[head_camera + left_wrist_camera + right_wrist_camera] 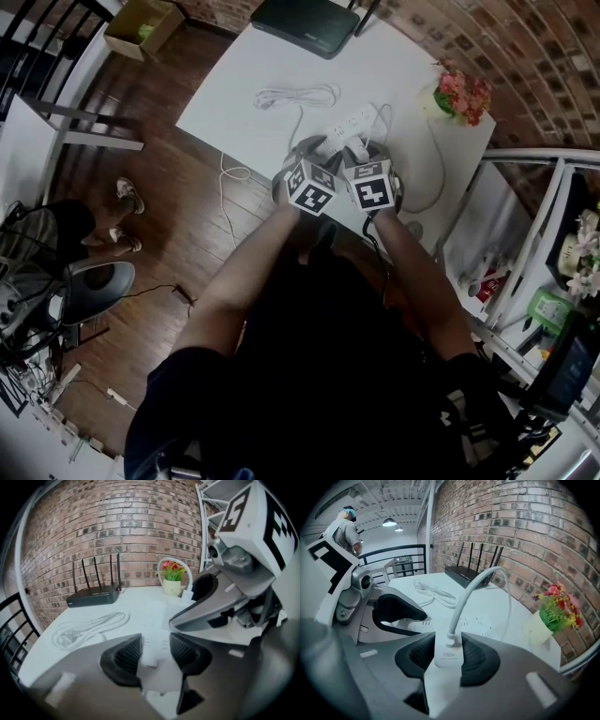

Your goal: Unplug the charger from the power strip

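Right gripper (450,643) jaws clamped on charger (448,657). Left gripper (154,649) pinches power strip (157,620). Head view: coiled cord (298,96) top centre, router (305,23) top edge, flowers (461,94) upper right.

The right tongs (449,651) clamp a white charger (448,662), pads pressing on both its sides. The charger's cable (461,599) arcs upward. Just beyond the charger the power strip (476,622) lies on the white bench (513,613). Left of the charger are the left tongs (396,613), and right of it a flower pot (541,627).
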The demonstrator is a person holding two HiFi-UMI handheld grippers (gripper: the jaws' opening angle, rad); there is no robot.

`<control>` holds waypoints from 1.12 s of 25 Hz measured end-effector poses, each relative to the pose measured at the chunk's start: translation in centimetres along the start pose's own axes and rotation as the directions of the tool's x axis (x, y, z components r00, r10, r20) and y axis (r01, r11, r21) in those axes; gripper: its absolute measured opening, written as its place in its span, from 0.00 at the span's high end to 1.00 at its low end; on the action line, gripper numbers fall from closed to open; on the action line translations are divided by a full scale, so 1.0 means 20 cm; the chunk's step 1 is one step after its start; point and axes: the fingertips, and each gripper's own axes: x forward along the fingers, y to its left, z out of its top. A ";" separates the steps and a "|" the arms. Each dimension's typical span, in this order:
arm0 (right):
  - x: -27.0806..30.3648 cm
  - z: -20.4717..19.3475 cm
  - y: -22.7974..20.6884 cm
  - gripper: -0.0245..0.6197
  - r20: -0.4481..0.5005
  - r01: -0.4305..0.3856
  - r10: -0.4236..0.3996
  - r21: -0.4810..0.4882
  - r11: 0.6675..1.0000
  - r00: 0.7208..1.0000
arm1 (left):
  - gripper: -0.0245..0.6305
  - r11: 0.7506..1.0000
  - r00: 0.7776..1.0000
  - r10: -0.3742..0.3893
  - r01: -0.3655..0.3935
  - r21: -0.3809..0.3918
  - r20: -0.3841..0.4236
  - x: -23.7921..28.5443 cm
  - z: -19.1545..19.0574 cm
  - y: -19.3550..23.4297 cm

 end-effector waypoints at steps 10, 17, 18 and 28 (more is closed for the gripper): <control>-0.01 -0.02 0.00 0.74 0.006 0.010 -0.010 0.039 0.999 1.000 | 0.67 1.000 1.000 -0.018 0.018 0.011 -0.001 0.00 0.00 -0.01; -0.03 -0.02 0.00 0.74 0.012 0.013 -0.013 0.064 0.998 1.000 | 0.67 0.999 1.000 -0.025 0.025 0.021 -0.012 0.00 0.00 -0.02; -0.04 -0.01 0.00 0.74 0.027 0.015 -0.017 0.064 0.998 1.000 | 0.67 0.999 1.000 -0.025 0.025 0.021 -0.015 0.00 0.00 -0.02; -0.22 0.02 -0.10 0.74 0.170 -0.092 0.042 0.304 0.948 0.985 | 0.67 1.000 0.998 -0.029 0.028 -0.010 -0.050 -0.03 0.01 0.00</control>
